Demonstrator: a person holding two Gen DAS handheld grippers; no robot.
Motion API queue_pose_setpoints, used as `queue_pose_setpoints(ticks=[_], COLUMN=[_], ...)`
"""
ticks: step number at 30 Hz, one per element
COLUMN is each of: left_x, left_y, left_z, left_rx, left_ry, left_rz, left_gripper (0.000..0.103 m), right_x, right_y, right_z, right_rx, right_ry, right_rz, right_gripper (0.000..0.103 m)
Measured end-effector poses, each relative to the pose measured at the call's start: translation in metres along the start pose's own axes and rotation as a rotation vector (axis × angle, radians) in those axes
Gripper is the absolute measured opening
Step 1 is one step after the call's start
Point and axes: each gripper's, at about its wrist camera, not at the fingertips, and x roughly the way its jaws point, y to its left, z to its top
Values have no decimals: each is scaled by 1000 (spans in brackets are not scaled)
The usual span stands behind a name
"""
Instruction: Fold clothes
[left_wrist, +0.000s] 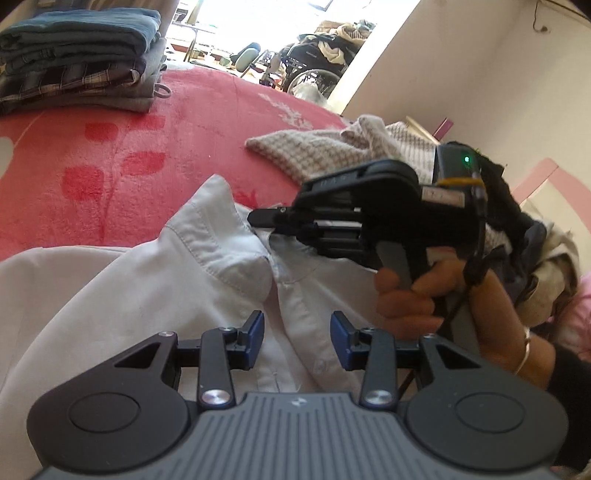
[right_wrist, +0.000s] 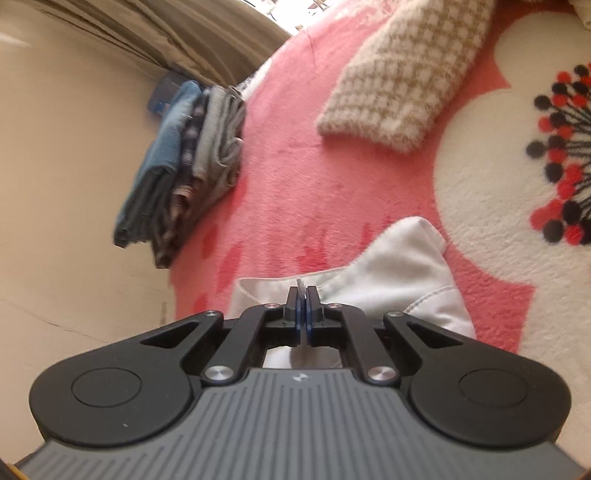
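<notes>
Your white shirt (left_wrist: 110, 295) lies rumpled on the pink floral blanket (left_wrist: 110, 166), collar up and front placket creased, its fabric pale and smooth with stitched edges. Your right tool (right_wrist: 303, 310) is pressed together, pinching a thin fold of the shirt near the collar, while your left tool (left_wrist: 297, 339) hangs spread just above the placket. A folded pile of clothes (left_wrist: 81, 55) sits well apart, a checked knit (left_wrist: 314, 147) nearer.

A bed covered by a pink floral fleece blanket (left_wrist: 155, 155) carries a stack of folded clothes (left_wrist: 81, 55) at its far side, a beige houndstooth garment (right_wrist: 402, 85) farther over, and a spread white shirt (left_wrist: 122, 295) nearest.
</notes>
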Motion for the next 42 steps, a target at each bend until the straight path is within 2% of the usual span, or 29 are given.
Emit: queue_pose_setpoints(ticks=[3, 5, 6, 7, 10, 14, 18, 22, 25, 30, 36, 42], left_x=[-1, -5, -6, -8, -15, -28, -50, -77, -93, -102, -89, -85], left_y=[-1, -1, -1, -1, -1, -5, -15, -33, -45, -61, -59, -55], left_z=[-2, -3, -3, -3, -5, -10, -26, -60, -93, -132, -140, -139], left_rx=[0, -6, -9, -12, -17, -25, -20, 44, 82, 125, 83, 21], left_ry=[9, 9, 9, 9, 13, 31, 78, 175, 213, 245, 249, 223], left_rz=[-5, -14, -18, -22, -40, -80, -135, -175, -149, -107, -57, -41], left_gripper=[40, 40, 40, 40, 40, 40, 40, 40, 40, 40, 39, 35], right_x=[-4, -14, -24, -34, -72, -127, -173, -201, -204, -185, -163, -137], right_y=[0, 2, 4, 6, 10, 17, 27, 38, 46, 51, 67, 49], right_z=[2, 4, 6, 7, 7, -7, -46, -98, -130, -158, -175, -180], right_rx=[16, 8, 0, -6, -24, -105, -253, -364, -437, -444, -488, -465], right_ry=[5, 1, -11, -28, -74, -88, -63, -14, 32, 102, 143, 188], right_rz=[6, 22, 28, 37, 83, 102, 62, 19, -11, -5, -9, -107], right_gripper=[5, 16, 28, 34, 34, 34, 35, 35, 34, 31, 29, 25])
